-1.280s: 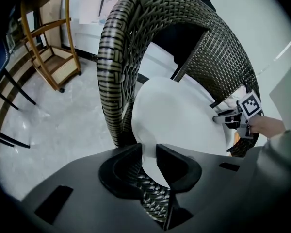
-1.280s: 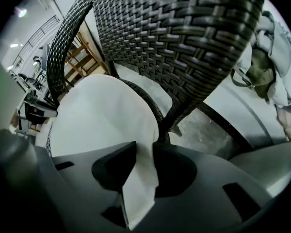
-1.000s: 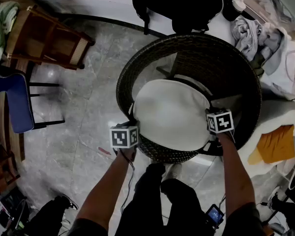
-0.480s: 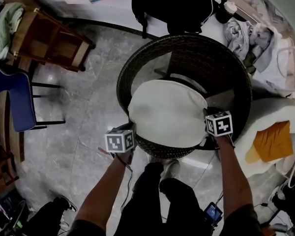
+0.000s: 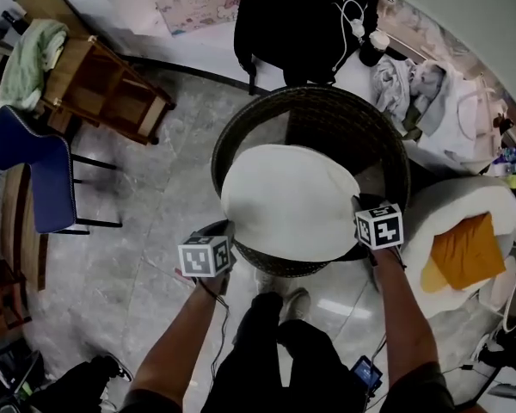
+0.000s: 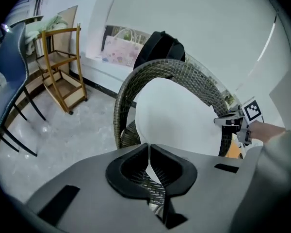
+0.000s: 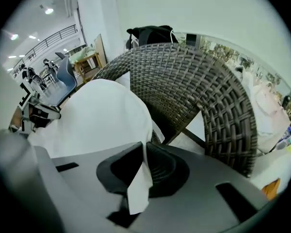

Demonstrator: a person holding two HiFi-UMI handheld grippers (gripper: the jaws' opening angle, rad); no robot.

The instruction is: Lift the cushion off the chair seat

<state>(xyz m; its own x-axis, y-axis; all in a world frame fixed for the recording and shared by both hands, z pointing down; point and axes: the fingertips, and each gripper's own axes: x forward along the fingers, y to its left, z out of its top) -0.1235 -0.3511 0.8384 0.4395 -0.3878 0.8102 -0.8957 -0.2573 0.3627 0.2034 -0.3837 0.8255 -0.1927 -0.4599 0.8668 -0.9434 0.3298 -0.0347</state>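
Both forearms are reaching forward and down from the bottom of the head view, left forearm [image 5: 182, 334] and right forearm [image 5: 397, 304] roughly parallel, one to each side of the wicker chair [image 5: 327, 110]. Each hand is carrying its gripper pointed steeply downward, marker cube facing up.

Left gripper [image 5: 226, 231] [image 6: 149, 152] – jaws are closing tight on a thin white fold of the cushion [image 5: 288, 200] at its front-left edge; the fabric is showing between the pads in the left gripper view.

Right gripper [image 5: 359, 205] [image 7: 143, 152] – jaws are pressing together on the cushion's right edge, a flap of white fabric hanging out below the pads.

The cushion [image 6: 179, 120] [image 7: 102, 115] is stretching between the two grippers, inside the chair's round rim [image 6: 184, 72], its front edge lying over the front of the rim. In the left gripper view it is tilting up, with wicker weave showing under its near edge. Whether the far edge is touching the seat cannot be told.

A blue chair [image 5: 30, 175] is standing well apart on the floor at left.
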